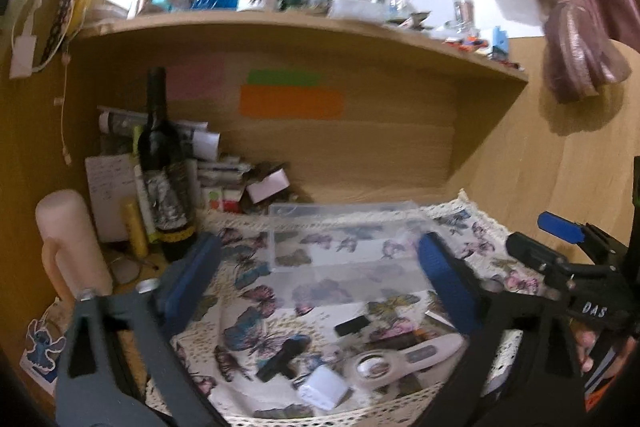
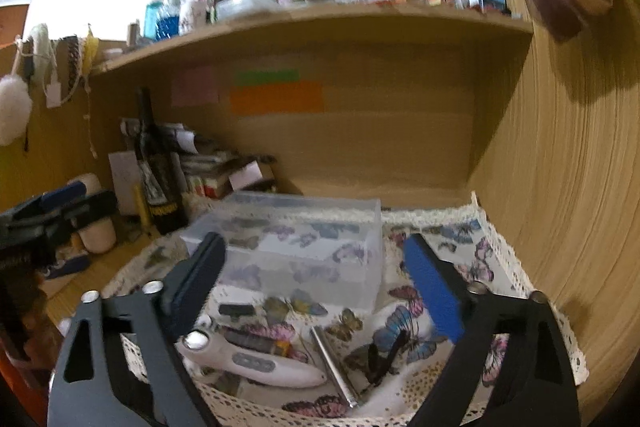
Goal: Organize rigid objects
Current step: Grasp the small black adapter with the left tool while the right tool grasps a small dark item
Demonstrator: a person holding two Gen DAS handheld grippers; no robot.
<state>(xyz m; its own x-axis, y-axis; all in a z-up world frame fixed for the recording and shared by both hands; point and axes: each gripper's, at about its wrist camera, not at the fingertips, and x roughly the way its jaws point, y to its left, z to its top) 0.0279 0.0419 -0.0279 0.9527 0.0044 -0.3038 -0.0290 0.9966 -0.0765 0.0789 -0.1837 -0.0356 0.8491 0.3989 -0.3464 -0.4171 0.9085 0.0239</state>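
A clear plastic box stands on a butterfly-print cloth on the desk. In front of it lie small items: a white handheld device with a round lens, a white cube, a black T-shaped piece, a black flat block and a metal rod. My left gripper is open and empty above the cloth. My right gripper is open and empty just short of the box; it also shows in the left wrist view.
A dark wine bottle, a pink cup, papers and small boxes crowd the desk's left back corner. A wooden shelf with bottles hangs overhead. A wooden side wall stands at the right.
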